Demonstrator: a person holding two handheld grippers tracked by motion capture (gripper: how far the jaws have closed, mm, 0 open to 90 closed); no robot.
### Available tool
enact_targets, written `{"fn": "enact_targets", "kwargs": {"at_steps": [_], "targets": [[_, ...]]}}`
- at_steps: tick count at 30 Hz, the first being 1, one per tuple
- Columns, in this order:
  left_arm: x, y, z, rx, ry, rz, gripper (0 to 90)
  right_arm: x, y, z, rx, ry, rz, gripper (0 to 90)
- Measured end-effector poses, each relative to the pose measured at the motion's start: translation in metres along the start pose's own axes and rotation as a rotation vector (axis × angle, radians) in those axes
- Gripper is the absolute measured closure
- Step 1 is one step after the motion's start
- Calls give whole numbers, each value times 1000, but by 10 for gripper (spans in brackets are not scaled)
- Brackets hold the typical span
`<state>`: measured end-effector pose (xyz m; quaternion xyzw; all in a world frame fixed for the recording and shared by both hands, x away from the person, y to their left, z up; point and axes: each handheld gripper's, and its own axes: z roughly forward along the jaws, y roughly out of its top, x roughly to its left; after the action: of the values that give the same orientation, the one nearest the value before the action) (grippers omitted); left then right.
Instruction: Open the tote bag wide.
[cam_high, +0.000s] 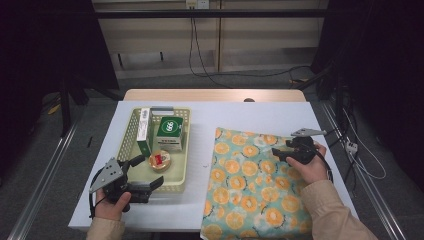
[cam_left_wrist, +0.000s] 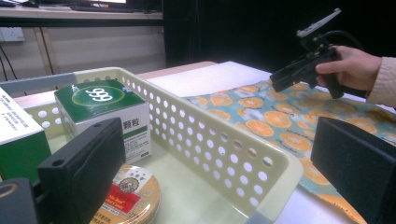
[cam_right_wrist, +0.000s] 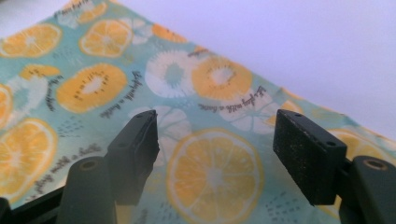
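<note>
In the high view, the right hand-held gripper (cam_high: 281, 152) hangs over the far half of the orange-print cloth (cam_high: 250, 190), which lies flat on the right side of the white bench (cam_high: 210, 117) with its long axis running from the near edge away from the person. The cloth sits directly under that gripper, so the right hand is plainly the nearer one. The left hand-held gripper (cam_high: 150, 172) rests at the near corner of the cream basket (cam_high: 129, 131), jaws spread, pointing at the round tin (cam_high: 159, 161).

In the left gripper view, its jaws stand wide apart astride the basket's wall (cam_left_wrist: 219, 144), with the tin (cam_left_wrist: 128, 196) low between them and a green-topped box (cam_left_wrist: 105, 109) behind.

In the right gripper view, the jaws are spread with nothing between them, aimed down at the cloth (cam_right_wrist: 93, 84), whose far edge meets bare white bench (cam_right_wrist: 303, 46) just beyond.

The room behind is dim, with pale cabinets and trailing cables on the floor.
</note>
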<state>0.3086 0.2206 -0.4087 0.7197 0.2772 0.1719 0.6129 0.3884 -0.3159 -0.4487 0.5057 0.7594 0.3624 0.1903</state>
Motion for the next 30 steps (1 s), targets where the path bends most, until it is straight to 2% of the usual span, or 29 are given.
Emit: {"fn": "enact_targets", "kwargs": {"at_steps": [1,2,3,5,6,7,8,9,11,12,16,18,19,21,25,29,30], "targets": [[0,0,0,0,0,-7,31,-1,0,6,15,16,6,244],[1,0,-1,-1,1,-1,31,2,1,17,38,55,-7,240],[1,0,-1,2,2,-2,31,5,1,22,44,60,-36,201],[2,0,-2,-3,3,-8,31,7,2,25,48,61,-53,184],[2,0,-2,-6,3,-8,31,16,7,28,88,46,-103,294],[2,0,-2,-5,7,-10,31,16,7,28,88,46,-103,294],[3,0,-2,-5,6,-10,31,19,8,28,87,59,-105,367],[3,0,-2,-5,8,-10,31,20,8,28,84,64,-89,464],[3,-1,-1,-1,7,-13,31,15,7,26,74,45,-53,615],[2,-1,-1,1,5,-7,31,13,6,26,66,38,-39,661],[0,-1,-1,4,3,-1,31,14,6,26,66,13,-46,714],[0,-1,0,1,3,-4,31,16,8,27,70,-5,-76,756],[0,-1,1,7,1,0,31,18,8,27,71,-1,-90,895],[-1,0,1,7,0,-1,31,19,8,28,65,7,-94,900],[-1,0,1,4,1,-1,31,21,9,28,71,-7,-110,900],[0,0,0,1,5,0,31,18,11,27,69,9,-88,900],[0,0,-1,0,7,1,31,17,12,27,62,1,-108,900]]}}
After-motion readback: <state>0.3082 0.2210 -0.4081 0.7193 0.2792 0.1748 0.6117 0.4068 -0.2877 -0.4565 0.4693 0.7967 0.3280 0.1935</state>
